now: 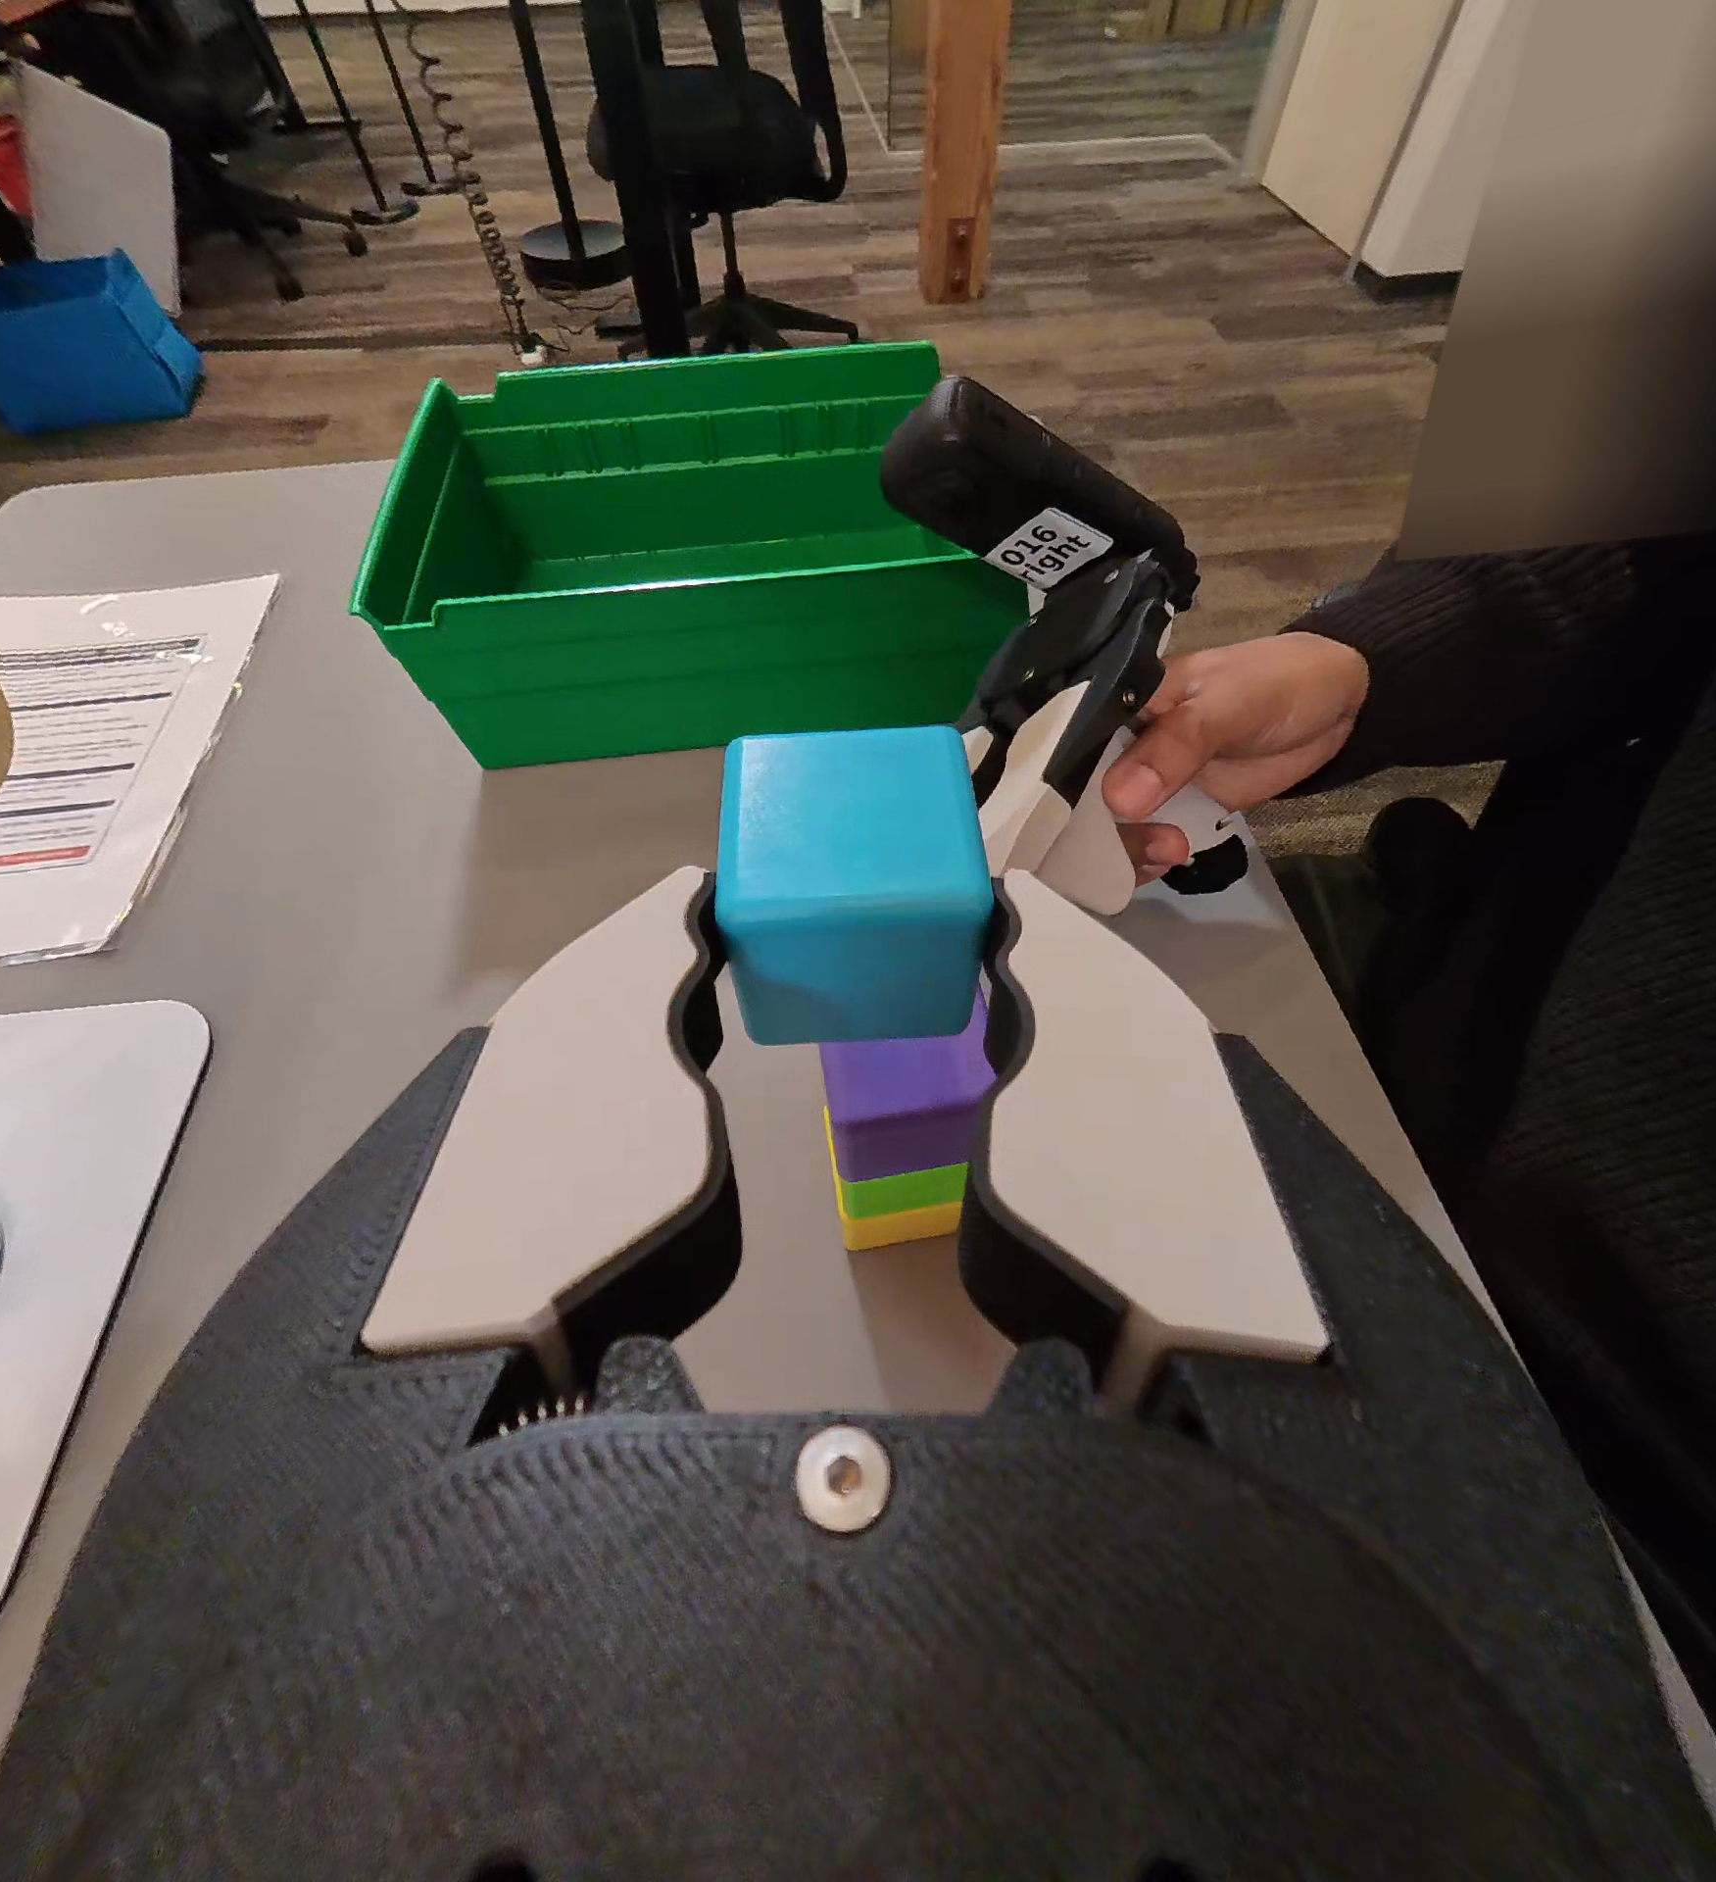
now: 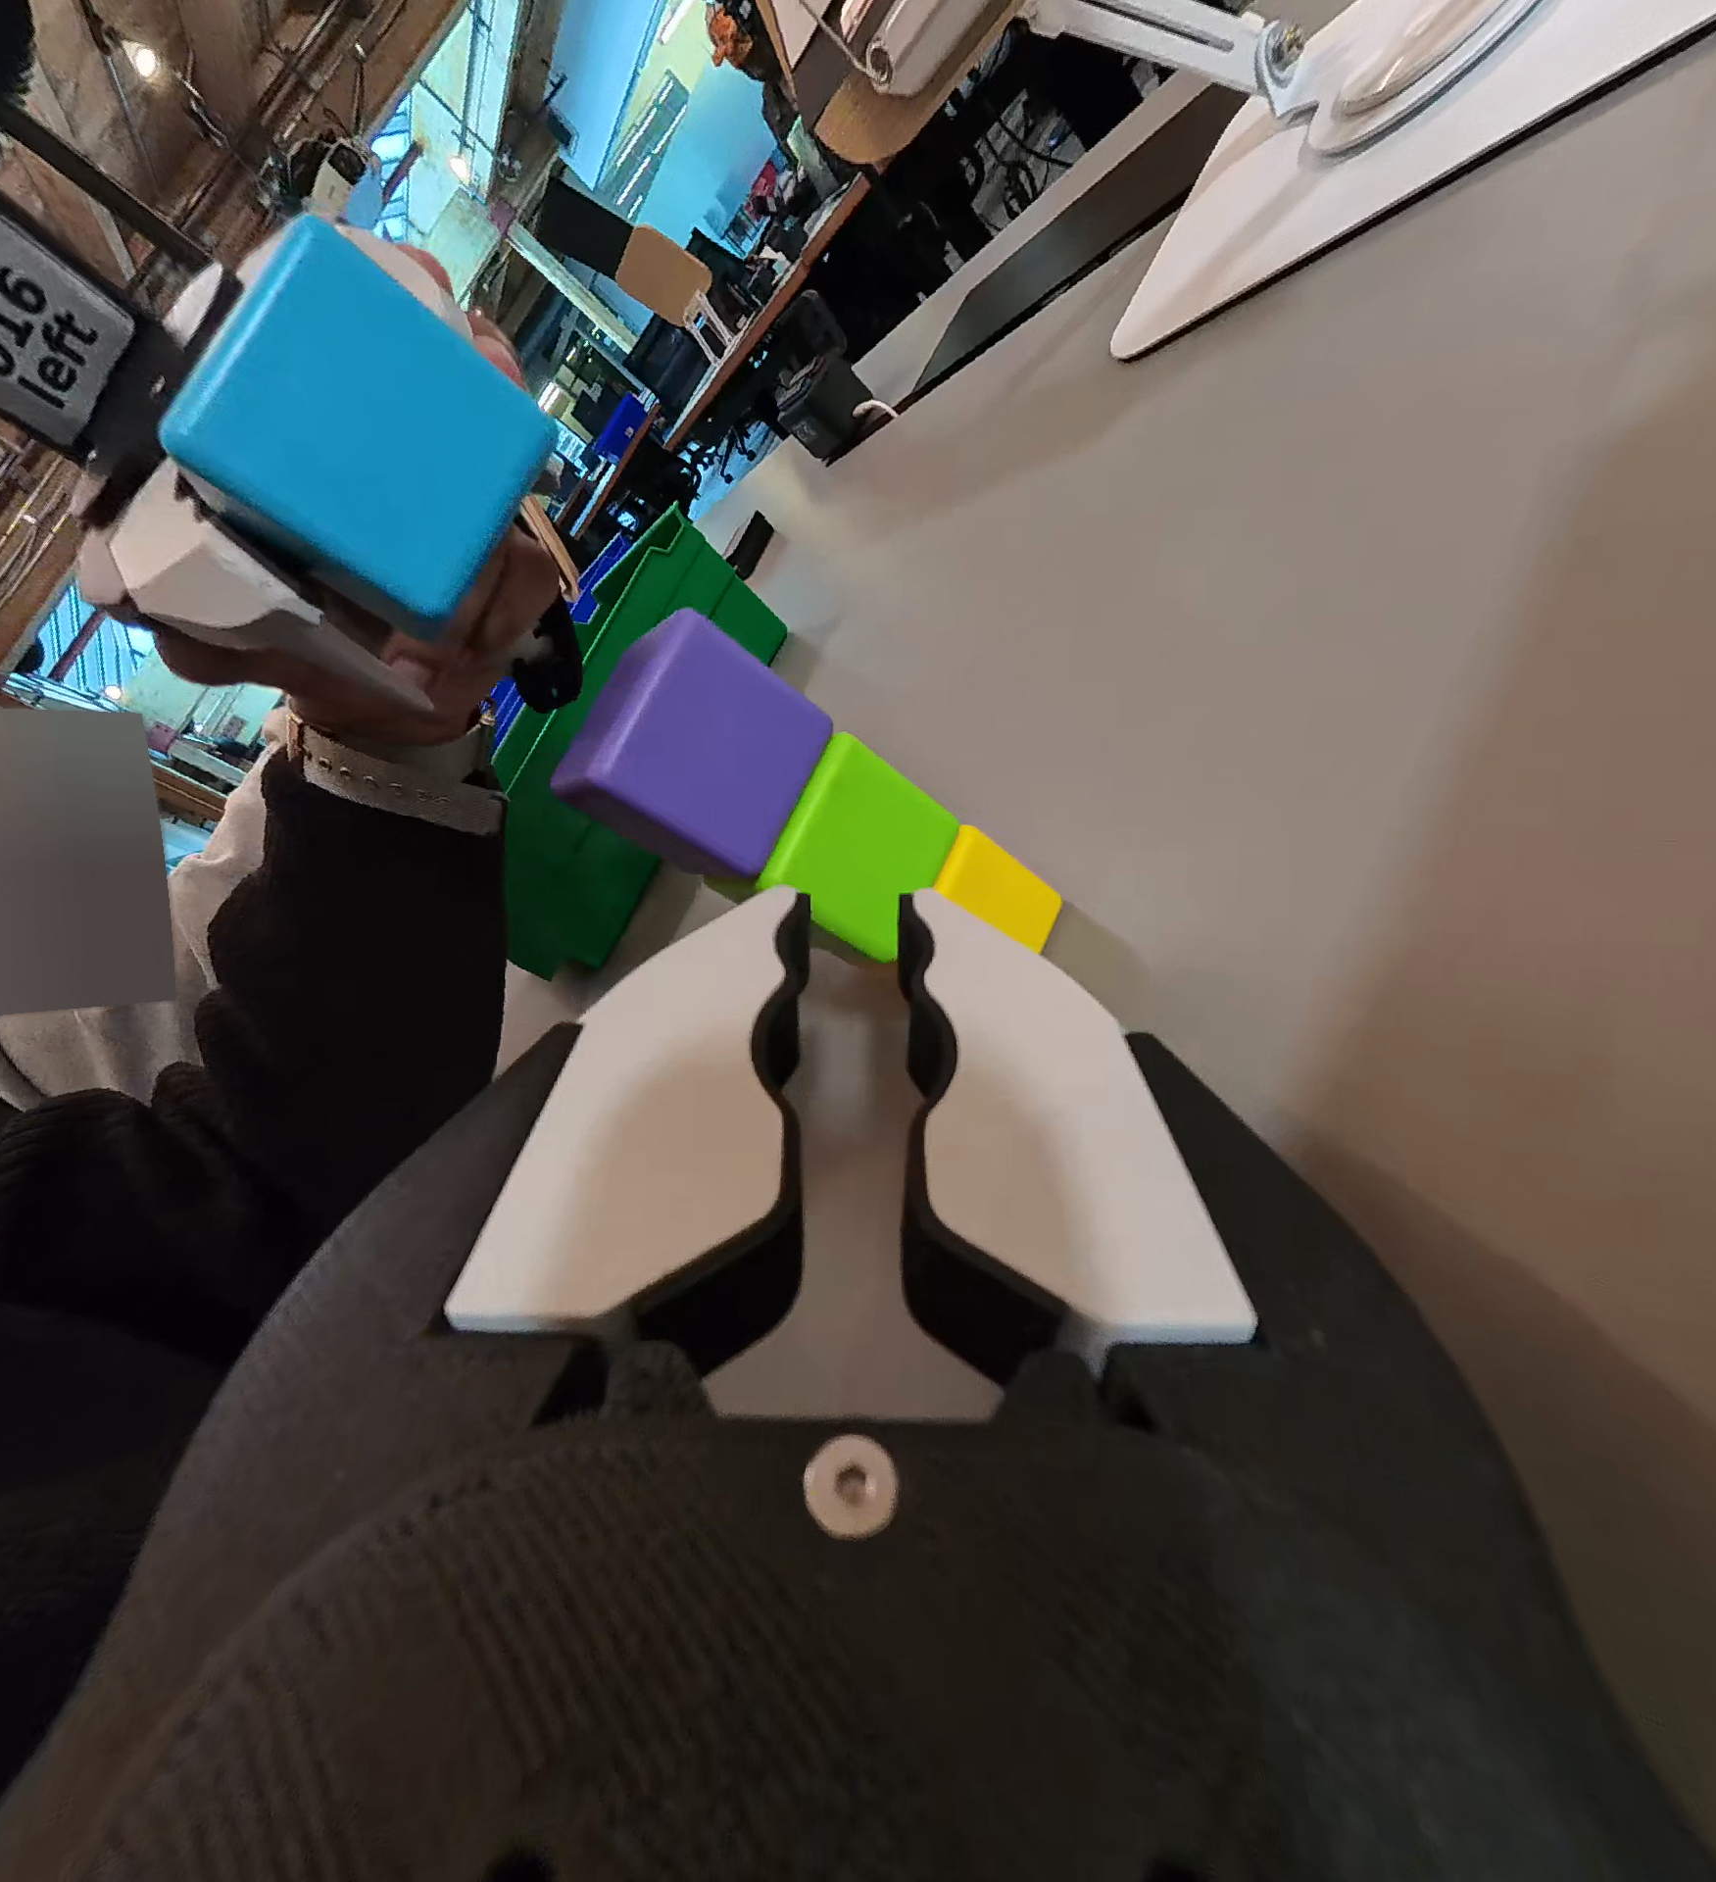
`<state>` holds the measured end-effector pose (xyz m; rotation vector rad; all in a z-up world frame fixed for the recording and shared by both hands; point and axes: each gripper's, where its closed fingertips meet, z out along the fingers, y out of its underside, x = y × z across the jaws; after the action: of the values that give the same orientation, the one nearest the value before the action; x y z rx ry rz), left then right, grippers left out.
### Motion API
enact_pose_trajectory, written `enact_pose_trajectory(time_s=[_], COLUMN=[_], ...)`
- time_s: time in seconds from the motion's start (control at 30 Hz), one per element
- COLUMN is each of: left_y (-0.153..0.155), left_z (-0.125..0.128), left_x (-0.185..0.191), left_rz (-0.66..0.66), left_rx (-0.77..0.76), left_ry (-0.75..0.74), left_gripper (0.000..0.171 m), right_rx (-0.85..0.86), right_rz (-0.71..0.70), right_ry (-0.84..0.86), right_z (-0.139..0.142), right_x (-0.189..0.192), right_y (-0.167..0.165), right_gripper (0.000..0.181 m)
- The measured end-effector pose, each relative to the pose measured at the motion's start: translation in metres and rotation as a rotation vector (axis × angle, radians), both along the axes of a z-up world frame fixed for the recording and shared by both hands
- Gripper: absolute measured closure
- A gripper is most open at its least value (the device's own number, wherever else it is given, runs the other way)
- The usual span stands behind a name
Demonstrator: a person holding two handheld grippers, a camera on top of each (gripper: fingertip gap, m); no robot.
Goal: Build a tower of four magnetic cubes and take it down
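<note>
We log the left gripper (image 1: 853, 917), fingers clamped on the blue cube (image 1: 848, 881), held above and apart from the stack. The stack stands near the desk's (image 1: 324, 866) right edge: purple cube (image 2: 696, 743) on lime cube (image 2: 859, 840) on yellow cube (image 2: 1001, 886). The right gripper (image 2: 853, 911) has its fingers narrowly apart, empty, tips just beside the lime cube. Farther off, the green bin (image 1: 629, 611) sits at the far edge.

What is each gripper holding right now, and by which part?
The left gripper grips the blue cube by two opposite side faces. The right gripper holds nothing; it sits open at the green cube.
</note>
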<state>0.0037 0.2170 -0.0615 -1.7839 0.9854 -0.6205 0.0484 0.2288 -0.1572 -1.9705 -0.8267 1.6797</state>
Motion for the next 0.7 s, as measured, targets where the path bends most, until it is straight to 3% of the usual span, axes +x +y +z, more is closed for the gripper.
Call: enact_pose_trajectory(time_s=[0.3,0.7], left_y=[-0.002,-0.005], left_z=[-0.016,-0.018], left_x=[0.007,-0.002], left_rz=[0.021,0.042], left_rx=[0.016,0.008], left_ry=[-0.006,-0.055], left_gripper=[0.122,0.122], right_rx=[-0.033,-0.05], right_rz=[0.01,0.015], right_ry=[0.012,0.037], right_z=[0.0,0.004], right_x=[0.0,0.0], right_y=[-0.002,-0.002], right_gripper=[0.164,0.163])
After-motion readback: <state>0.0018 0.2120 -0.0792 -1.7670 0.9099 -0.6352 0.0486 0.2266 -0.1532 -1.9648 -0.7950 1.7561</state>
